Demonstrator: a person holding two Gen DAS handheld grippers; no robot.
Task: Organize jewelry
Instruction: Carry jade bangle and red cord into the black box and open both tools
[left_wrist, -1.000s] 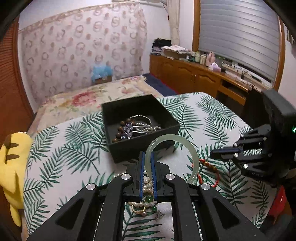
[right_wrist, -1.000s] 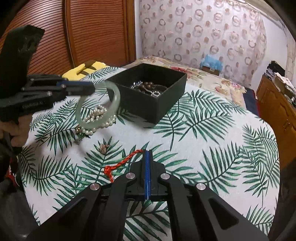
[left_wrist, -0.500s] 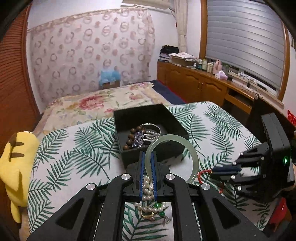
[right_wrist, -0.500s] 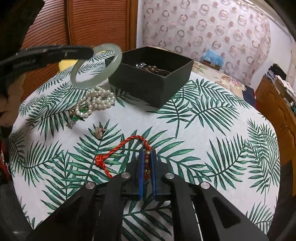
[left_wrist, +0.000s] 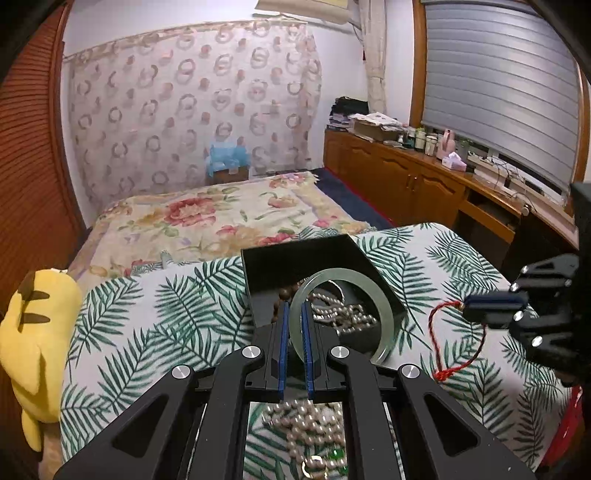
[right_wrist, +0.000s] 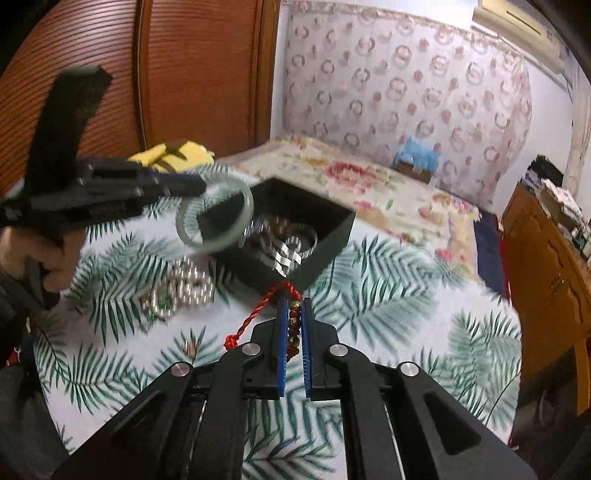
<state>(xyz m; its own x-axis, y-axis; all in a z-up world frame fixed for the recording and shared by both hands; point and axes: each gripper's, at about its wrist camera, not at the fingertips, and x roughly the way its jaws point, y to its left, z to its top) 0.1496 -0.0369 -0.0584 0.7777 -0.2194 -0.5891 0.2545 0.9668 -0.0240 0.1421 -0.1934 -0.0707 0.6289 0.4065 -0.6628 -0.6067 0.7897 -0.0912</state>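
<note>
**Both grippers carry pieces toward the box**

The left gripper clamps the green bangle by its rim, hanging it over the black box. The right gripper pinches the red cord bracelet, apparently lifted clear. Pearls lie near left.

Left tool and right tool both clamped, tilted downward, near each other.

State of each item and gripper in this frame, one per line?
left gripper: shut on jade bangle, held above the box
right gripper: shut on red cord bracelet, lifted
black box: open, jewelry inside
pearl necklace: loose on tablecloth
</note>
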